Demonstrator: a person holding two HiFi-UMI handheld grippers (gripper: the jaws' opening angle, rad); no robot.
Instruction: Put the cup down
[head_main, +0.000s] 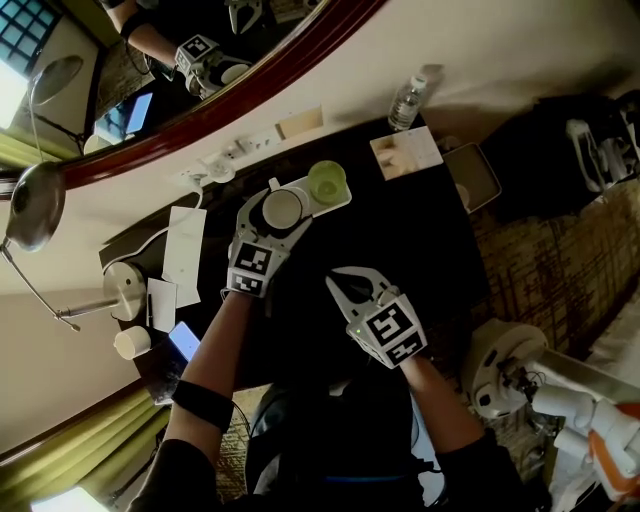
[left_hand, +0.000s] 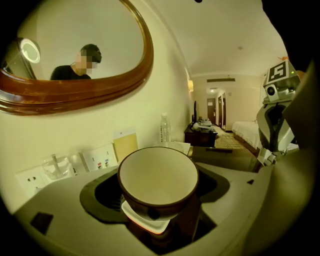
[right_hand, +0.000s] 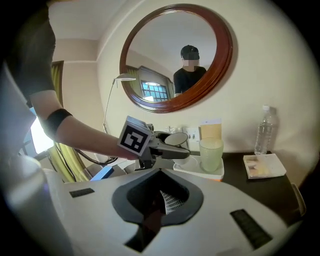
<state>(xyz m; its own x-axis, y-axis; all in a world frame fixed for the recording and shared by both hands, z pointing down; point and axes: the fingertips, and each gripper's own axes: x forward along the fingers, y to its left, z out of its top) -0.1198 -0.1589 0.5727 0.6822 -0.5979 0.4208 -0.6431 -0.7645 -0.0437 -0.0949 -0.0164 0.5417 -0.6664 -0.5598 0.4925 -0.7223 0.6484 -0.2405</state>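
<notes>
Two claws work over the dark desk (head_main: 420, 240), and only one of them carries anything. Furthest left, the person's bare forearm with a dark wristband (head_main: 204, 403) reaches forward from the lower edge of the head view, which puts the left claw (head_main: 285, 203) out over the far side of the desk, below the mirror. It points ahead and somewhat down. Its jaws stand wide because they clamp the cup (left_hand: 157, 176) by its sides, brown outside and pale inside. The cup's mouth tips toward the claw's own camera, so it is not upright. The cup appears to hang in the air just above the left end of the white tray (right_hand: 196, 171). That empty end looks like the intended landing spot, so the task seems close to its finish but not done. To lower the cup flat, the wrist would probably have to level it first. Just beside it on the tray stands a green tumbler (head_main: 326, 181), near enough that a careless descent could knock it. Further right, the right claw (head_main: 352, 285) sits drawn back toward the body on a bent arm, over bare desk. Its jaws are pressed together on nothing, apparently kept out of the way.
</notes>
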